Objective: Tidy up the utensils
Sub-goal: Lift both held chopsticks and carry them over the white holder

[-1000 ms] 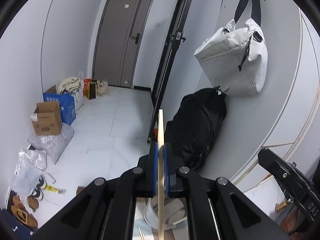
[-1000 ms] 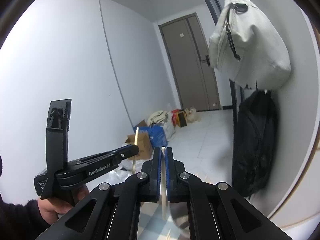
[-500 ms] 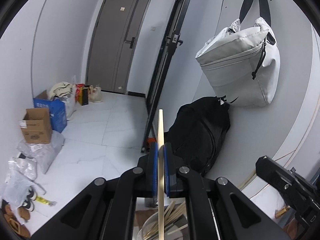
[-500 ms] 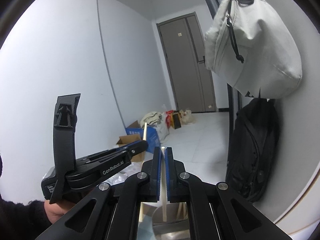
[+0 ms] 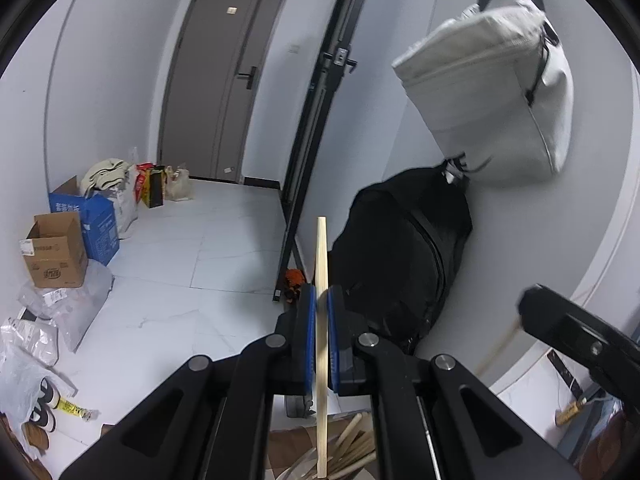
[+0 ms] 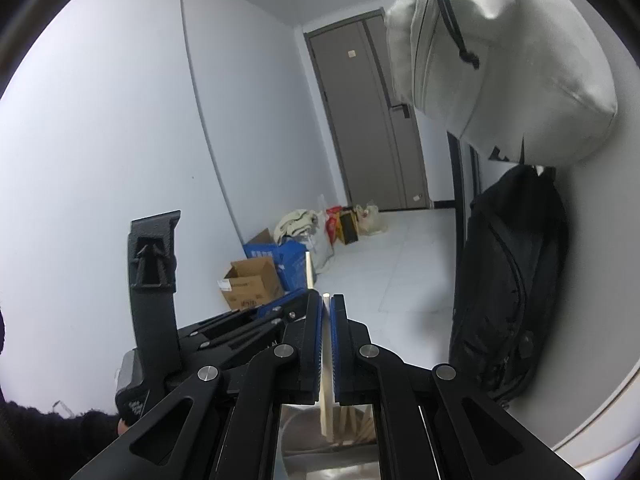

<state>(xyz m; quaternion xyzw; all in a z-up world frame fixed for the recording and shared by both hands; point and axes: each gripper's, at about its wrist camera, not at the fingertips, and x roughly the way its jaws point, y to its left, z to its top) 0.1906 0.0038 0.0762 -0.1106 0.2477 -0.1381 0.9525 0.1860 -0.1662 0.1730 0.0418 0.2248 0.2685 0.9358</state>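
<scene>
Item: left hand-held gripper [image 5: 319, 340], blue-padded jaws closed on one pale wooden chopstick [image 5: 321, 280], held upright, its flat top end rising well above the fingertips and its lower end reaching down to the mouth of a round holder [image 5: 298, 468] at the near edge of view. Item: right hand-held gripper [image 6: 327, 344], jaws likewise clamped on a second pale wooden chopstick [image 6: 326, 380], upright, its top barely clearing the pads and its lower end hanging into the pale holder [image 6: 304, 428] below. Contents of holder: several more chopsticks [image 5: 356, 446] of the same light wood, leaning fanned to the right. Step in hand, as judged: depositing sticks in the holder, one per gripper. Next move, as judged: lower each tip inside the rim, then ease the jaws apart so the stick drops among the rest. Surroundings: black backpack [image 5: 404, 260] and hanging grey bag [image 5: 492, 92] at right, cardboard box [image 5: 54, 250] on the floor at far left.
</scene>
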